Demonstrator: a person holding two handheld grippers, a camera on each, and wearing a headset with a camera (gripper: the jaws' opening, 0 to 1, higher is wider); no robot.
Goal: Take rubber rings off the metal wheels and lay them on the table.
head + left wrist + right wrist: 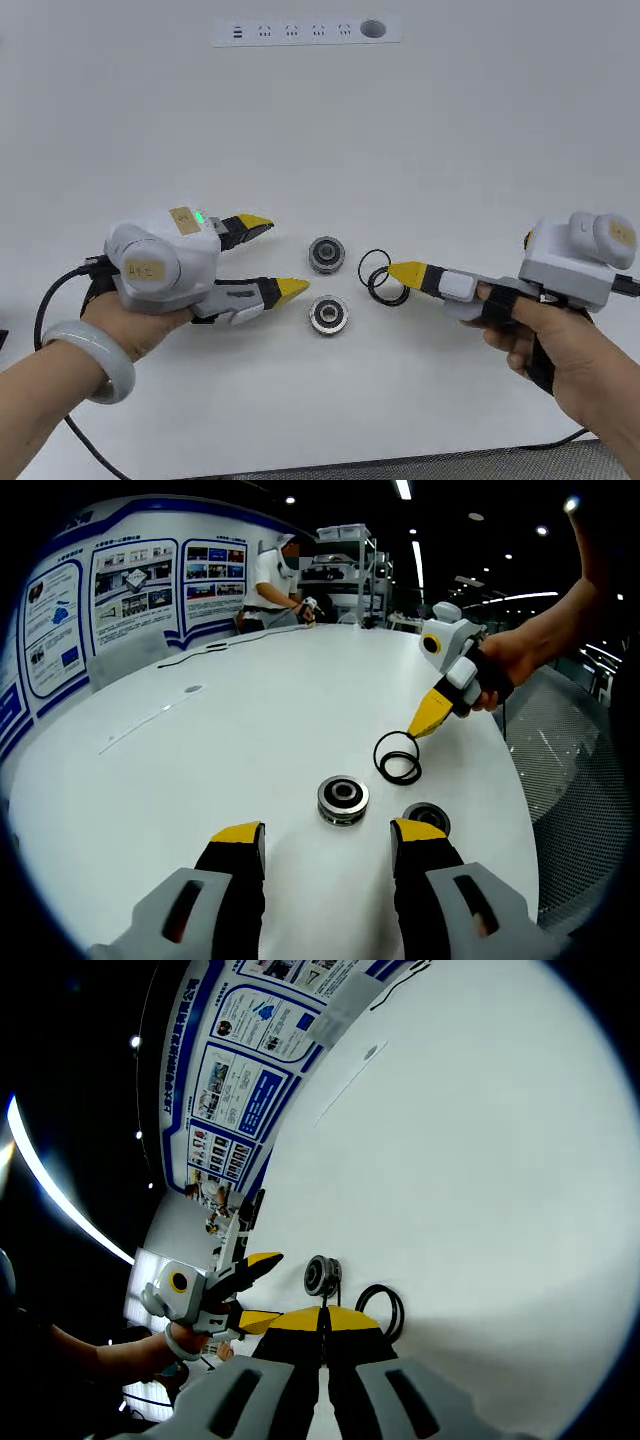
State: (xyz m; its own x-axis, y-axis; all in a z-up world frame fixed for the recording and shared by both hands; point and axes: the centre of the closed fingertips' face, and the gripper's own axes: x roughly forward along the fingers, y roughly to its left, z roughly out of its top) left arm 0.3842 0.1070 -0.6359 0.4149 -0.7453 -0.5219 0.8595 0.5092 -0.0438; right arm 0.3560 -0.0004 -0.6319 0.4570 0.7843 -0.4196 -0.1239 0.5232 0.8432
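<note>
Bearing wheels [327, 254] and rings [373, 283], the white table [300, 150] meets postered walls [130, 580]

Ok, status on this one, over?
Copy: left tongs open, short of the metal wheels; right tongs shut, tip by two rubber rings lying on table. Nothing between tongs and wheels.

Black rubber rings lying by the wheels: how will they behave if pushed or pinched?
The rubber rings are thin loops lying flat, so probably light and floppy, sliding rather than rolling. Two overlap, so nudging one may drag the other. Pinched, they would likely squash oval.
</note>
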